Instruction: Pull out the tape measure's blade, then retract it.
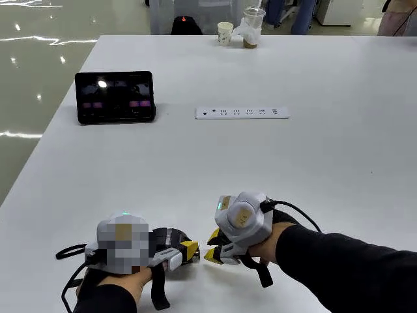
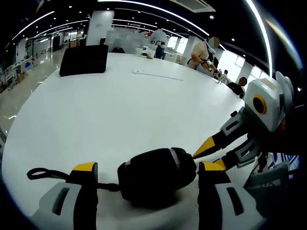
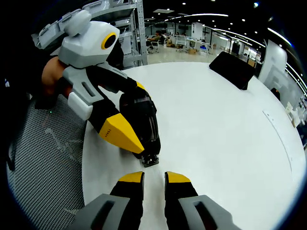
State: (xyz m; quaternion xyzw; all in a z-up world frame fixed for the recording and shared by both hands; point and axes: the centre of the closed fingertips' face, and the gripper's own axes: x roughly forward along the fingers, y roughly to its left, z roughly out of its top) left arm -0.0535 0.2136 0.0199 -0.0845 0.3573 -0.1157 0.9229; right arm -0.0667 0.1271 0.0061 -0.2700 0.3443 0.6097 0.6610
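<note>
A black tape measure (image 1: 171, 238) lies on the white table (image 1: 260, 169) near its front edge. My left gripper (image 1: 186, 244) is shut on it, one yellow-tipped jaw on each side of the case (image 2: 158, 179). A black wrist strap (image 2: 43, 173) trails from the case past one jaw. In the right gripper view the case (image 3: 141, 120) points its metal blade hook (image 3: 149, 160) at my right gripper (image 3: 154, 175). That gripper's fingers stand a narrow gap apart just short of the hook, with nothing between them. In the head view the right gripper (image 1: 212, 246) faces left, close to the case.
A dark tablet (image 1: 115, 96) stands at the back left and a white power strip (image 1: 242, 113) lies mid-table. Paper and plastic cups (image 1: 225, 32) sit at the far edge. The table's left edge (image 1: 39, 156) drops to a glossy floor.
</note>
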